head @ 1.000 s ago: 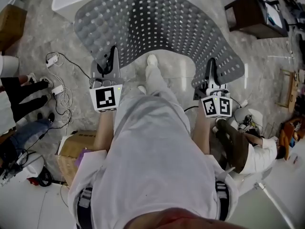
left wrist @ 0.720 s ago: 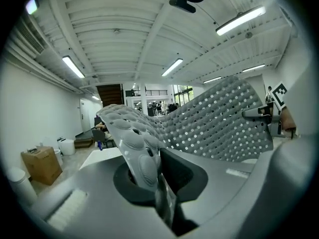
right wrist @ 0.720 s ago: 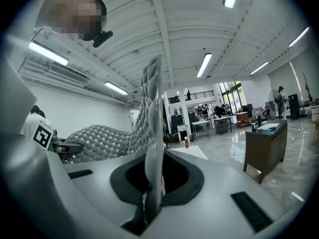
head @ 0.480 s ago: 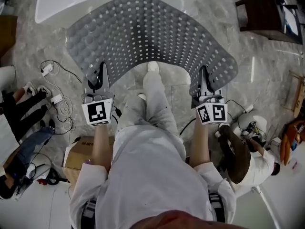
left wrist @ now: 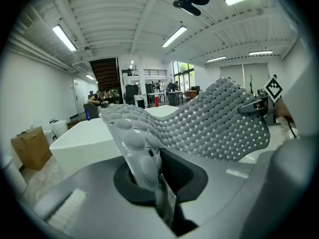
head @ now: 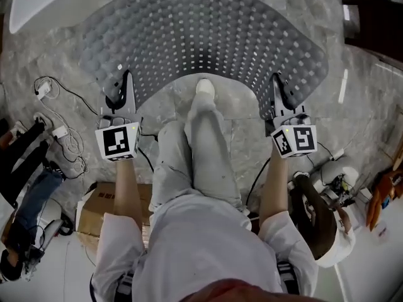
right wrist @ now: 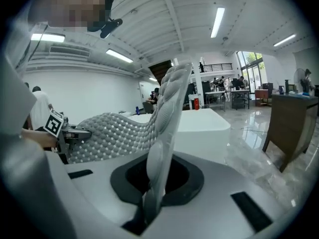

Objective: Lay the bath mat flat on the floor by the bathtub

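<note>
The grey perforated bath mat (head: 201,36) hangs spread in an arch in front of me, its far edge toward the white bathtub (head: 38,5). My left gripper (head: 119,93) is shut on the mat's near left corner, my right gripper (head: 280,96) on the near right corner. In the left gripper view the bumpy mat (left wrist: 209,123) rises out of the shut left gripper (left wrist: 149,178) and curves across to the other gripper. In the right gripper view the mat's edge (right wrist: 167,113) stands upright from the shut right gripper (right wrist: 152,188). The bathtub (right wrist: 204,126) lies behind it.
Cables and a power strip (head: 56,131) lie on the marble floor at left, beside a person's legs (head: 25,168). A cardboard box (head: 101,200) sits behind my left arm. Another person (head: 321,219) crouches at right. A dark cabinet (head: 378,24) stands at the far right.
Both grippers have moved forward and a little further apart, carrying the mat toward the tub. The mat now hangs wider. Both grips are unchanged.
</note>
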`<state>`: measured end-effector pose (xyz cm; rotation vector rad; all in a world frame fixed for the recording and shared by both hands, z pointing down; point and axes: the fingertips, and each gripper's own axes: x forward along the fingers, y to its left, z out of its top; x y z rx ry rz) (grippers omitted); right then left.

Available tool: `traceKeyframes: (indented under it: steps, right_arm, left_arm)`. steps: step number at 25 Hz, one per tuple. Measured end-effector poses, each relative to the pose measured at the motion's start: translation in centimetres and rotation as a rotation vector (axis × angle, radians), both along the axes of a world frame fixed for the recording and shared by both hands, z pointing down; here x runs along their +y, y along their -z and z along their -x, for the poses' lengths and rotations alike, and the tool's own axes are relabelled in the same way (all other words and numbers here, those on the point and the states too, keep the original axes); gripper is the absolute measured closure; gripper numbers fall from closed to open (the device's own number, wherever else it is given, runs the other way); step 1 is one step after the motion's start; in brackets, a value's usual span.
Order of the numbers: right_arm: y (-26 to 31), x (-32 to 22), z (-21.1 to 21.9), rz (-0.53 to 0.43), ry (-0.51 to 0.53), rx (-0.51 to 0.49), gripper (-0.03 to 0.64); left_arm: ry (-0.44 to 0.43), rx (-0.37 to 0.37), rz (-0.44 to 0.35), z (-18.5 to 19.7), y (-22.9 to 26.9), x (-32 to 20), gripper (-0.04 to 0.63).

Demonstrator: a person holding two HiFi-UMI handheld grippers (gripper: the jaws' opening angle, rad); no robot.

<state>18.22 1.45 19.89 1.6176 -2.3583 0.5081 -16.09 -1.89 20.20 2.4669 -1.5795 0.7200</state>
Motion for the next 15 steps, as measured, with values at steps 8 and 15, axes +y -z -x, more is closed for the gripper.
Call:
traceKeyframes:
  steps: [8, 15]
  right_arm:
    - [-18.8, -3.9, 3.2, 0.127, 0.109, -0.023, 0.6]
    - [-30.6, -3.2, 1.2, 0.18, 0.164, -0.032, 0.6]
  left_arm:
    - [0.014, 0.069, 0.16, 1.3, -19.2, -2.6, 0.581]
    - [-0.019, 0.081, 0.228, -0.9, -30.4, -3.1, 0.581]
